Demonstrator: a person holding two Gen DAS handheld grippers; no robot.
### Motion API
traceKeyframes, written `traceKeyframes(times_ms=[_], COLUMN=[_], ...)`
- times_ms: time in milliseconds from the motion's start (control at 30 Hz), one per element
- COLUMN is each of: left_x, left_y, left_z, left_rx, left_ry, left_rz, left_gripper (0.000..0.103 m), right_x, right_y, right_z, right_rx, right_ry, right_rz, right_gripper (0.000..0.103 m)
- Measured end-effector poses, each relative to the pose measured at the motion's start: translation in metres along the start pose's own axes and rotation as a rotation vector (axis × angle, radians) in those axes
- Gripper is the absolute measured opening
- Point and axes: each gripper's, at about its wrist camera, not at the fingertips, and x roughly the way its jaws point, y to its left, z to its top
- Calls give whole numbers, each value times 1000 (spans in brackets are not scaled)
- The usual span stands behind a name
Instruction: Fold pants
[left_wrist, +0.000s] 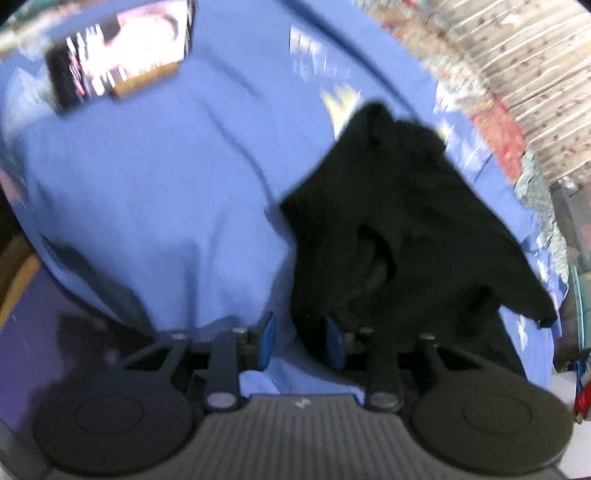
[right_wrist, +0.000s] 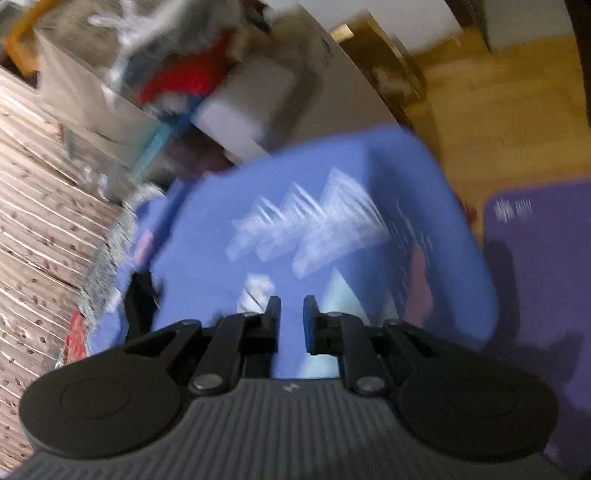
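Observation:
In the left wrist view the black pants (left_wrist: 399, 221) lie crumpled in a heap on the blue bedsheet (left_wrist: 147, 184), right of centre. My left gripper (left_wrist: 301, 341) sits at the heap's near edge, open, with only sheet showing in the gap. The dark cloth reaches up to its right pad (left_wrist: 334, 343). In the blurred right wrist view my right gripper (right_wrist: 291, 317) hovers over the printed blue sheet (right_wrist: 332, 177), its jaws a narrow gap apart with nothing between them. A small strip of black cloth (right_wrist: 142, 299) shows at the left, apart from the fingers.
A patterned ribbed cover (left_wrist: 517, 55) (right_wrist: 37, 221) borders the sheet. A purple mat (right_wrist: 535, 277) (left_wrist: 22, 332) lies on the wooden floor (right_wrist: 498, 110) beside the bed. A dark framed object (left_wrist: 118, 55) lies at the sheet's far left. Cluttered boxes (right_wrist: 184, 74) stand beyond the bed.

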Motion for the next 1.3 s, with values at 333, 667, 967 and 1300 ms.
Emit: traceKeyframes(times_ms=[333, 667, 967, 1300], left_x=[-29, 167, 269, 188], left_y=[-83, -212, -236, -219], left_z=[101, 159, 133, 143], left_rx=[394, 917, 1142, 969], left_ry=[-331, -244, -98, -180], left_rz=[234, 296, 303, 169], left_gripper=[44, 68, 42, 8], right_x=[37, 172, 298, 268], right_y=[133, 288, 349, 282], right_z=[0, -26, -61, -49], right_rx=[-351, -542, -789, -789], right_ry=[84, 242, 213, 348], right_rz=[222, 189, -38, 73], right_gripper=[32, 43, 65, 7])
